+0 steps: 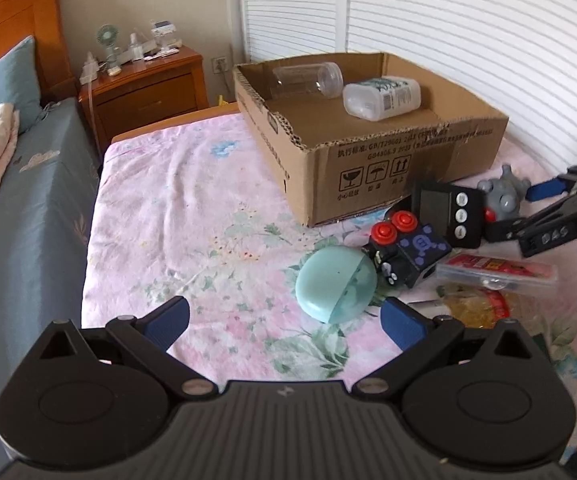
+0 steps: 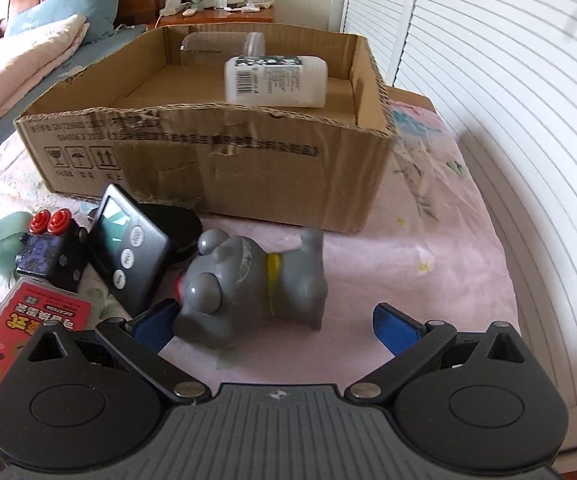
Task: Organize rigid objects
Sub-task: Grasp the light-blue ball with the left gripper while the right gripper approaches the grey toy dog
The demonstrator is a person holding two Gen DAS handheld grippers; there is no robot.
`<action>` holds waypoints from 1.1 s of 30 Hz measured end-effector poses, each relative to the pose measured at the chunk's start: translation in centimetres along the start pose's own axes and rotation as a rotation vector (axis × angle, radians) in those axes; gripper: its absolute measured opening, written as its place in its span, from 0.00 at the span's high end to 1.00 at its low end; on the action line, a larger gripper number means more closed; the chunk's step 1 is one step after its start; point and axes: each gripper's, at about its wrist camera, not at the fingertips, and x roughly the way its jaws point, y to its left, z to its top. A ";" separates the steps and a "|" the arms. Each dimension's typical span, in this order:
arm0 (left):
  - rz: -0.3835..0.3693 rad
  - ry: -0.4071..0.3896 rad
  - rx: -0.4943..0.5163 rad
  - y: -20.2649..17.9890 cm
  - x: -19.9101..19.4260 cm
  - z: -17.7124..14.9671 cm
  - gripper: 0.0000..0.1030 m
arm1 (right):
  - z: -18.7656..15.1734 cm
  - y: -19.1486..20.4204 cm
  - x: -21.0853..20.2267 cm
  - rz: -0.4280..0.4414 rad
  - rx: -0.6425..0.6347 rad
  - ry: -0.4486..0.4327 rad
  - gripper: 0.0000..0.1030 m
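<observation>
Grey toy dog [image 2: 256, 284] stands on the pink floral bedsheet [image 2: 428, 264] in front of the cardboard box [image 2: 216, 160], apart from it. Right gripper [image 2: 276, 320] has its fingers spread wide around the dog; the left blue pad [image 2: 156, 320] is at the dog's head, contact cannot be told; the right pad is apart from the body. Just left of the dog: black digital timer [image 2: 128, 248], black cube with red buttons [image 2: 50, 252], red card case [image 2: 24, 332]. In the box lie a white bottle [image 2: 276, 80] and a clear jar [image 1: 308, 80]. Left gripper [image 1: 284, 320], fingers open and empty, hovers near a teal round case [image 1: 334, 284].
</observation>
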 end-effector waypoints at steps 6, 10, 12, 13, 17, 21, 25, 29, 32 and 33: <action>-0.059 0.028 0.090 0.1 2.2 0.6 0.02 | -0.8 -0.8 -0.2 0.038 -0.023 -0.027 0.00; -0.097 0.044 0.144 0.0 3.6 0.8 0.02 | -0.7 -0.8 -0.2 0.033 -0.014 -0.023 0.00; -0.111 0.047 0.176 0.0 4.2 0.9 0.02 | -0.6 -0.8 -0.1 0.030 -0.010 -0.022 0.00; -0.115 0.046 0.189 -0.1 4.4 0.9 0.02 | -0.6 -0.8 -0.1 0.029 -0.009 -0.022 0.00; -0.145 0.026 0.226 0.0 4.7 1.2 0.10 | -0.7 -0.8 0.0 0.028 -0.007 -0.027 0.00; -0.193 0.027 0.236 -0.2 5.0 1.5 0.26 | -0.7 -0.8 0.0 0.028 -0.007 -0.030 0.00; -0.231 0.030 0.205 -0.3 5.0 1.7 0.45 | -0.7 -0.7 0.0 0.026 -0.006 -0.029 0.00; -0.221 0.027 0.172 -0.1 4.8 1.4 0.49 | -0.7 -0.7 0.0 0.025 -0.005 -0.033 0.00; -0.169 0.024 0.132 0.6 4.4 1.0 0.50 | -0.8 -0.8 0.0 0.025 -0.007 -0.037 0.00; -0.151 0.028 0.111 1.0 4.3 0.8 0.50 | -0.8 -0.8 0.0 0.027 -0.009 -0.040 0.00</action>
